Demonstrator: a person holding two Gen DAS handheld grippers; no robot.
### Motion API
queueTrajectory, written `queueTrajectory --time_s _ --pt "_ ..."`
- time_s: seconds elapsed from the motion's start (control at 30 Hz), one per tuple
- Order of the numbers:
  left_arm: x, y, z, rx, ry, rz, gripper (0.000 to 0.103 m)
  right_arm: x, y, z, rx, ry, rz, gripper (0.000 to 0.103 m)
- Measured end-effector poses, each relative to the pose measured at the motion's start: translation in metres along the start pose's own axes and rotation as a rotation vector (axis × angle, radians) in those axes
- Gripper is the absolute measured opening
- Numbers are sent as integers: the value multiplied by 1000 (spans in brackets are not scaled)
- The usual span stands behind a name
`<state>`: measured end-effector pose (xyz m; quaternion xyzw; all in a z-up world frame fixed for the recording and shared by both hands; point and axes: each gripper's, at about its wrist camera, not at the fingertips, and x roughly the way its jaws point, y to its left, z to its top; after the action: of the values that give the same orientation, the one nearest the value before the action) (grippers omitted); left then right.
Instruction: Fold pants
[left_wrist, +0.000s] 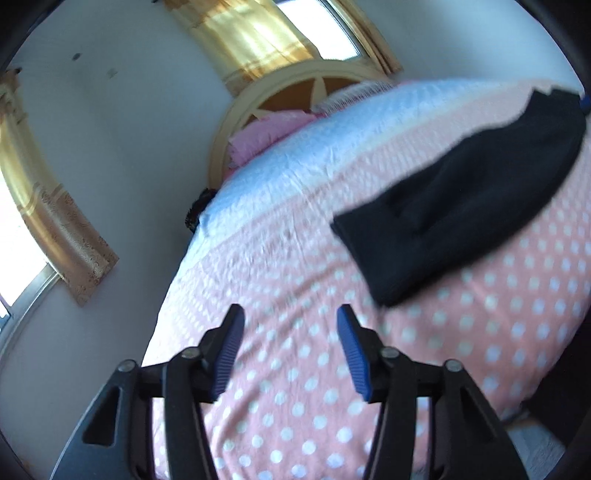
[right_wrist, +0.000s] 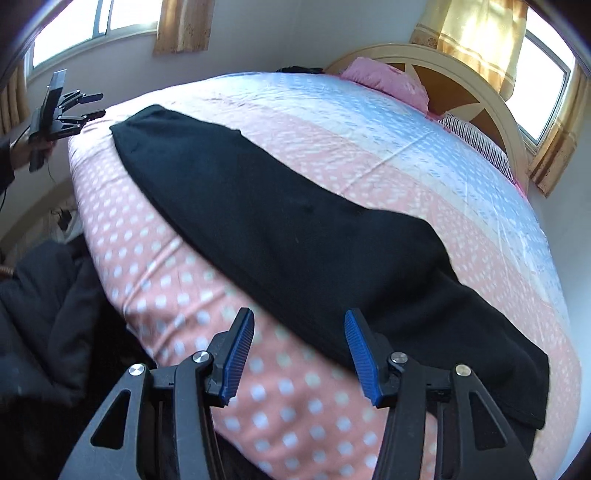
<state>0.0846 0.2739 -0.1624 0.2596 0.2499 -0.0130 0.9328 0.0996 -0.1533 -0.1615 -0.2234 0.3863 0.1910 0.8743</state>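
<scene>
Across the bed (right_wrist: 155, 280) lie the pants (right_wrist: 280, 229), legs stacked lengthwise for folding — both grippers, left (left_wrist: 290, 350) & right (right_wrist: 299, 354), jaws apart, empty.

Black pants (right_wrist: 280, 229) lie on a pink, white-dotted bedspread (right_wrist: 177, 295); curtains (left_wrist: 251, 37) golden.

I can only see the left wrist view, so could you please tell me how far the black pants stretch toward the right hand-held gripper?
Observer: The pants lie lengthwise along the bed, and their wide end drapes over the bedspread edge beside the right hand-held gripper.
Operator: Is that gripper holding them?
Observer: No, its jaws stand open with nothing gripped between the pads.
Operator: What is at the headboard end, past my pink pillow?
Observer: A striped pillow lies beside the pink pillow.
</scene>
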Motion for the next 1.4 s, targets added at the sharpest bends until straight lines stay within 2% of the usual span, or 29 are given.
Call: queueTrajectory --time_s 0.07,0.17,0.3,0.37,0.47,0.57,0.67,0.77,0.83,0.97,1.1,1.17,1.2,1.23,1.27,1.4 --pt "-1 -8 16 -42 -41 -36 63 13 1 3 28 13 16 53" --pt "10 -33 34 -48 -45 -109 65 36 3 -2 60 82 17 54" --pt "48 -74 38 -6 82 -168 65 19 -10 -7 115 35 27 54" --pt "49 -82 46 -21 73 -147 65 1 -28 -13 172 -16 13 54" --pt "41 -84 72 -80 36 -182 65 -25 -77 -31 334 -73 -45 54" --pt "30 -102 106 -93 -28 -264 66 -50 -137 -62 589 -121 -93 54" --pt "20 -139 140 -34 -85 -356 68 -73 -199 -114 907 -152 -163 54" --pt "15 -183 165 48 -140 -435 70 -83 -236 -159 1102 -161 -197 54" --pt "16 -206 175 76 -161 -480 71 -84 -252 -178 1184 -160 -198 53" --pt "24 -241 182 96 -144 -532 71 -78 -272 -198 1249 -167 -213 52" --pt "29 -247 174 93 -76 -538 71 -73 -291 -206 1273 -185 -209 42" --pt "32 -239 175 69 -54 -547 75 -68 -297 -204 1266 -182 -192 35" --pt "36 -235 174 64 -39 -543 78 -64 -299 -203 1266 -180 -185 26" --pt "40 -238 171 58 -25 -542 78 -63 -299 -201 1263 -176 -200 11" --pt "43 -242 171 50 -6 -546 78 -63 -299 -199 1254 -173 -217 7" --pt "53 -241 171 18 41 -558 78 -79 -289 -189 1204 -209 -259 6"
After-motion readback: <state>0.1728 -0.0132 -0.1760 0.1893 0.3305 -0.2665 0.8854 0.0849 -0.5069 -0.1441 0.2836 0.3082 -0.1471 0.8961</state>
